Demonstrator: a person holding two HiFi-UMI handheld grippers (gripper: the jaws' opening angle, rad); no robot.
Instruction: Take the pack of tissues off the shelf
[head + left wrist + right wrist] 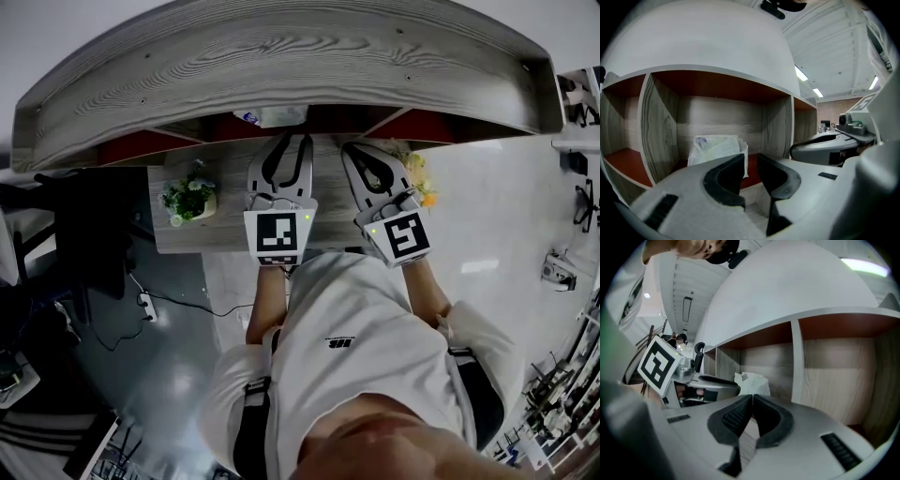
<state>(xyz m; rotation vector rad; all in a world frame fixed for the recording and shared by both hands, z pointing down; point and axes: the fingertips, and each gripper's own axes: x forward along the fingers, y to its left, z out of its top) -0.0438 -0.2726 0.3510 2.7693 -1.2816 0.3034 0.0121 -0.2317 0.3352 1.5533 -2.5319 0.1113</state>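
While the pack of tissues (717, 149) sits in a shelf (658, 122) compartment, the left gripper (750, 164) hangs before it, jaws slightly parted, empty; right gripper (752, 401) pinched together, empty.

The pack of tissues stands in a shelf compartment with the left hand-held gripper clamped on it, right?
Not clamped: the left gripper view shows the left hand-held gripper open, short of the pack of tissues, which stands in a compartment of the shelf.
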